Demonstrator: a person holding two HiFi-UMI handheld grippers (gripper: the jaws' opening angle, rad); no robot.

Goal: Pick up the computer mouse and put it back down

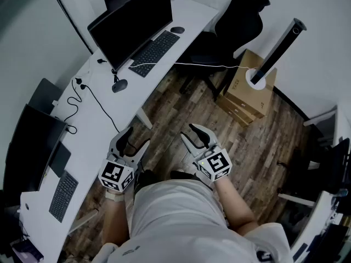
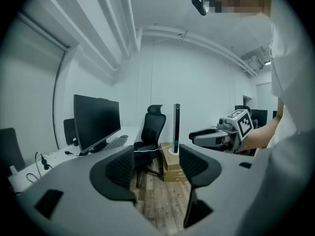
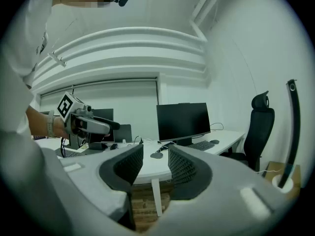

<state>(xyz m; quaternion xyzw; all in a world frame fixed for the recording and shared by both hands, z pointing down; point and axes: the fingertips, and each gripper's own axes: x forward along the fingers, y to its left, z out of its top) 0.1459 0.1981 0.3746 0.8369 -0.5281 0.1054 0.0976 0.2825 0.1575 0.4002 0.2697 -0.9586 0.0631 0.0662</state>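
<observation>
Both grippers idle at waist height over bare floor, task not started I'd say. Left gripper: jaws apart, nothing between them. Right gripper: same, jaws spread and empty. They're probably held level and side by side as a ready pose, since neither is aimed down at anything. The nearest computer mouse is corded and sits on the white worktop, ahead of the left jaws and off to their left, well apart. In the right gripper view it lines up with the gap between the jaws, but far beyond them. A second mouse lies further ahead beside the keyboard; can't tell which one is the target, my guess is the nearer. Only containers: stacked cardboard boxes on the floor ahead-right of the right jaws. They're closed, so contents unknown; a tall dark tower unit stands on the top box. Next move needs a step toward the worktop, out of reach from here.
</observation>
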